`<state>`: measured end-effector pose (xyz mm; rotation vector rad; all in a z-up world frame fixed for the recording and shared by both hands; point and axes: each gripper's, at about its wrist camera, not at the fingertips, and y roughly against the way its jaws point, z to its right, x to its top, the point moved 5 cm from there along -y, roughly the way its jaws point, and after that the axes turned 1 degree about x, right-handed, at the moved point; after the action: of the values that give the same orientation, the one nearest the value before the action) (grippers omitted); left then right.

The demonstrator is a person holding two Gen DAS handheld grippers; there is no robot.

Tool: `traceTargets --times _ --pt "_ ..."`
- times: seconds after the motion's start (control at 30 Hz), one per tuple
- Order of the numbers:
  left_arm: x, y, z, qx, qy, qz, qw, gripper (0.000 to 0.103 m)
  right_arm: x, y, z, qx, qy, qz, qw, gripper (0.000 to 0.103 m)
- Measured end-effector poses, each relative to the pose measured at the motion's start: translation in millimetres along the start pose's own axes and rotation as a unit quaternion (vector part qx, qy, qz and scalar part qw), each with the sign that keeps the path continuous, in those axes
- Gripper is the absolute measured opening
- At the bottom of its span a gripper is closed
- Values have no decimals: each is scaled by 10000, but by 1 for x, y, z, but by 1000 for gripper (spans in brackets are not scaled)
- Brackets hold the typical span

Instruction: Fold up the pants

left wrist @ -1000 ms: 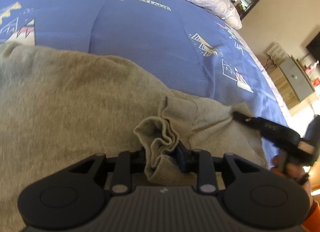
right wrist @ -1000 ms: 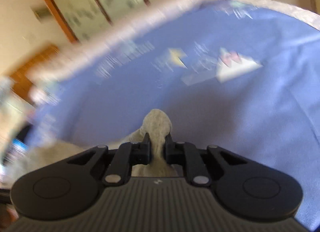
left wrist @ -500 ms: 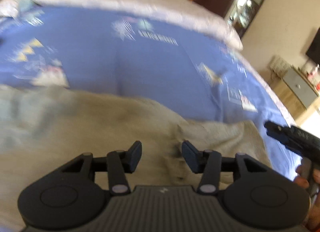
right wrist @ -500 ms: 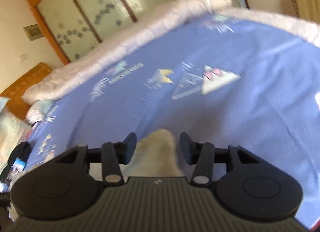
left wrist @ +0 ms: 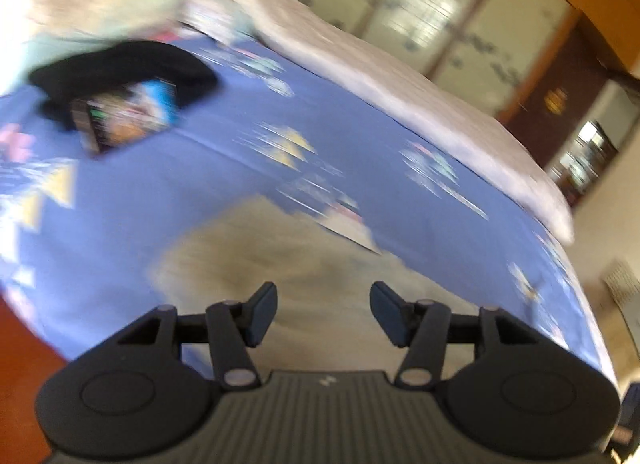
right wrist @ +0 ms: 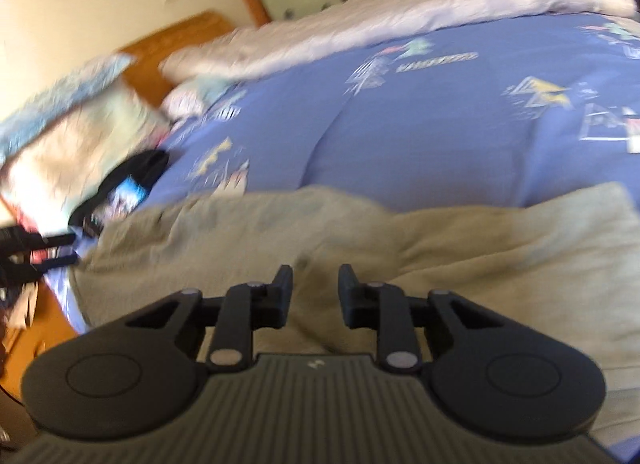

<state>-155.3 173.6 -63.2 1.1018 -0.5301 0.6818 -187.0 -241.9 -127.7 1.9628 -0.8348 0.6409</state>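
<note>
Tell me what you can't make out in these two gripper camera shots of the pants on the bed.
- Pants, left wrist view: motion blur hides folds and edges; the left gripper body covers the near part.
- Pants, right wrist view: cut off by the right edge and by the right gripper.
- Black item with a bright screen: too blurred to identify.
- Bedspread lettering: unreadable.

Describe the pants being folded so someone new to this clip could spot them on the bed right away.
Start from the blue bedspread with its triangle prints, bordered by a pale quilt on its far side. On the bedspread's near part, right ahead of the right gripper, lies a wide beige-grey heap of soft fabric: the pants. They are the only plain, unprinted cloth there, unlike the small dark item near the pillows.
</note>
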Motion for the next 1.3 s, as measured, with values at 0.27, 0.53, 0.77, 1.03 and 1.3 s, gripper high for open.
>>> traceTargets --times 0.27,0.53,0.77,1.03,1.3 --pt "0 -11 -56 412 752 -106 9963 72 -9 -24 -14 -344 485 -433 9973 24" --pt "-18 -61 -83 -260 1644 -568 9844 91 5 -16 -40 29 397 -192 9990 29" --pt "-14 -79 -86 -676 2023 -310 9765 28 0 -41 -76 315 668 -574 9956 29" --pt "-5 -37 28 -1192 -339 408 9915 27 5 -94 -119 762 439 -1026 9908 29" --pt "-88 -42 156 -1867 -3138 -25 9309 40 19 -66 -53 204 -1034 -631 9924 27"
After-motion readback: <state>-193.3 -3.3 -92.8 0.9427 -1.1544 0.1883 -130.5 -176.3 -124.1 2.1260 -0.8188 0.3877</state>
